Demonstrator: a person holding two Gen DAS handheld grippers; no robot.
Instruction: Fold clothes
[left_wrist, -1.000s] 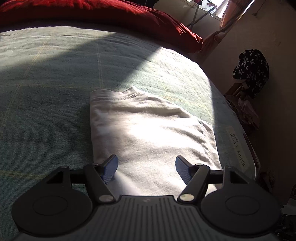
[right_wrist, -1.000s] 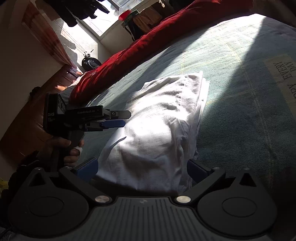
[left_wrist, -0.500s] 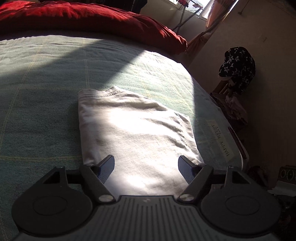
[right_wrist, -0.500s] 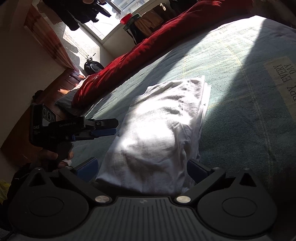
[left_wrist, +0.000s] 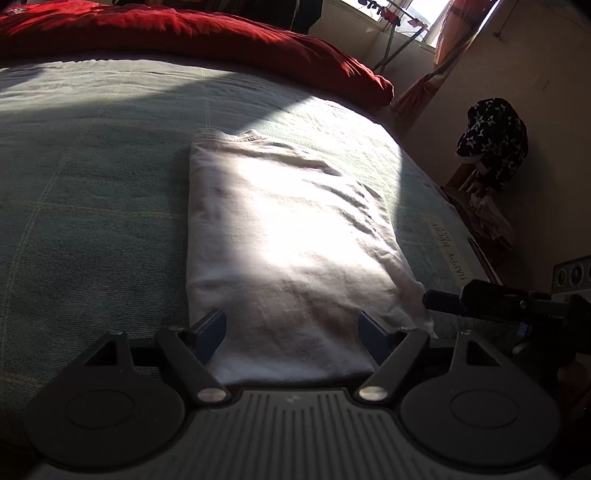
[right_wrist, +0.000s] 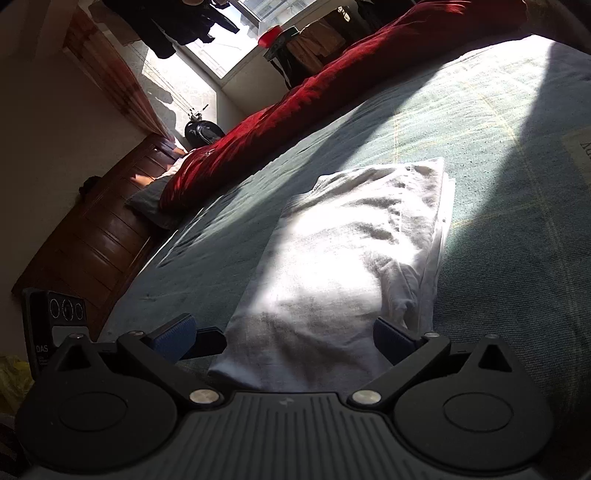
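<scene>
L gripper (left_wrist: 291, 332): fingers wide apart, nothing clamped; straddles near end of the white garment (left_wrist: 291, 240).
R gripper (right_wrist: 284, 338): fingers also spread, empty; low over the garment's other near edge. Its tip shows in left view (left_wrist: 443, 301) just beside the cloth corner.
Garment: folded rectangle, flat on the green bedspread (left_wrist: 92, 192), approx. mid-bed; half sun, half shade.
Bed: red duvet (left_wrist: 184, 33) bunched along far side; printed label (left_wrist: 448, 247) near edge.
Room: window (right_wrist: 236, 37) w/ hanging clothes, wooden headboard (right_wrist: 96, 236), star-print cloth (left_wrist: 493, 136) by wall.
Hard to see: garment type unclear; near hem hidden behind gripper bodies; hands mostly out of view.
</scene>
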